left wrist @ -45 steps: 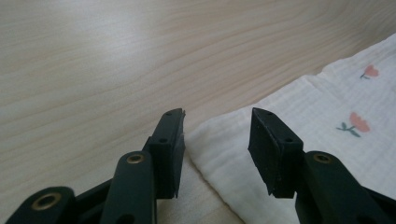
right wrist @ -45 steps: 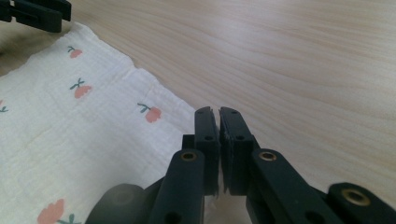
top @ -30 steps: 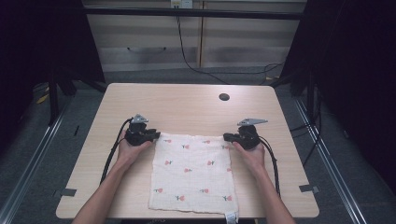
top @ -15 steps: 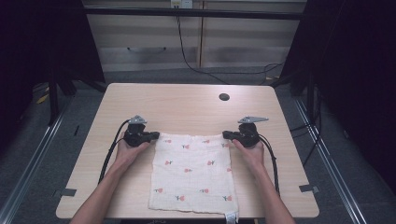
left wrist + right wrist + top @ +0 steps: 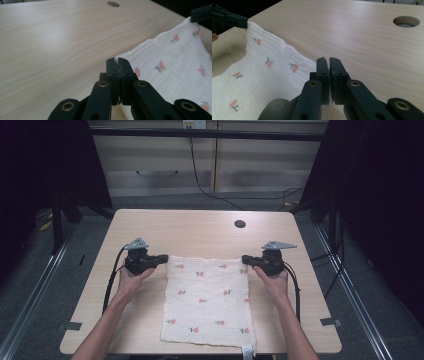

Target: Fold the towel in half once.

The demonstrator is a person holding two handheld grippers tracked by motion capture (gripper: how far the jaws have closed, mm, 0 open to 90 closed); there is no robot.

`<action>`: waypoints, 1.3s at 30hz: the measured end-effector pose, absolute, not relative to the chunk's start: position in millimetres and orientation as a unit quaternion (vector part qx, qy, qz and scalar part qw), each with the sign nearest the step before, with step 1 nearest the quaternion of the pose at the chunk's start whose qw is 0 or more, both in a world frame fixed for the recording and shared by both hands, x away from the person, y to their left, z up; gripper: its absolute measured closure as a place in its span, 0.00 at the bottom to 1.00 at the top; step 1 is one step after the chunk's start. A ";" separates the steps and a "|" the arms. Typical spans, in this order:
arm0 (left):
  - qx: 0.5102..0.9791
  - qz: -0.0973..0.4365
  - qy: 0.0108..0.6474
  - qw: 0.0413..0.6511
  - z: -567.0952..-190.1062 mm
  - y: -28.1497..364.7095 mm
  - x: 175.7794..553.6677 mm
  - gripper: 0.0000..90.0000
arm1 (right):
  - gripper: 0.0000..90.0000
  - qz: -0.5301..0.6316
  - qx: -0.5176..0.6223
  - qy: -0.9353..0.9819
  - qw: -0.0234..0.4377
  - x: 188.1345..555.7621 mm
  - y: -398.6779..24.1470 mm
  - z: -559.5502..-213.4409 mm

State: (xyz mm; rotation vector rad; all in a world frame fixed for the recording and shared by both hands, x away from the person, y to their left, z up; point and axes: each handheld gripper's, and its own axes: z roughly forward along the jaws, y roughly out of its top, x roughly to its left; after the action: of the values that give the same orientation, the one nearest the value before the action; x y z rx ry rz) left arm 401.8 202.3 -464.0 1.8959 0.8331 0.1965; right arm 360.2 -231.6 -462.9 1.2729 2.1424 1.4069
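Note:
A white cloth (image 5: 210, 300) printed with small red flowers lies spread on the wooden table (image 5: 200, 232), its near edge at the table's front. My left gripper (image 5: 162, 259) is shut on the cloth's far left corner, and in the left gripper view the cloth (image 5: 175, 65) runs off to the right from my pinched left gripper (image 5: 117, 60). My right gripper (image 5: 246, 259) is shut on the far right corner. In the right gripper view the cloth (image 5: 262, 72) stretches left from my right gripper (image 5: 328, 59), and the far edge between the two corners looks taut.
A round cable hole (image 5: 240, 224) sits in the table's back right part. Bare wood lies behind the cloth. Cables trail from both grippers along the person's forearms. A small tag (image 5: 247, 351) hangs at the cloth's near right corner.
Both grippers have drawn the cloth's far edge slightly farther away and apart, so that edge looks straighter. Both grips are unchanged.

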 end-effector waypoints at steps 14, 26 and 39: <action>0.773 0.084 0.331 0.534 -445.1 207.2 399.3 0.98 | 0.96 0.499 0.438 0.734 0.145 362.5 -233.0 -448.1; 0.758 0.091 0.334 0.553 -426.5 204.8 398.1 0.98 | 0.96 0.514 0.434 0.723 0.158 368.9 -233.5 -426.6; 0.761 0.111 0.333 0.545 -397.1 210.0 410.2 0.98 | 0.96 0.513 0.427 0.724 0.173 381.1 -231.4 -403.2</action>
State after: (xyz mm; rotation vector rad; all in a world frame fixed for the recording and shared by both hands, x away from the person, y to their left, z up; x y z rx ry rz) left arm 410.2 210.0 -397.1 1.8052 0.7900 0.2630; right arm 381.1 -231.4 -403.2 1.2122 2.0550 1.4540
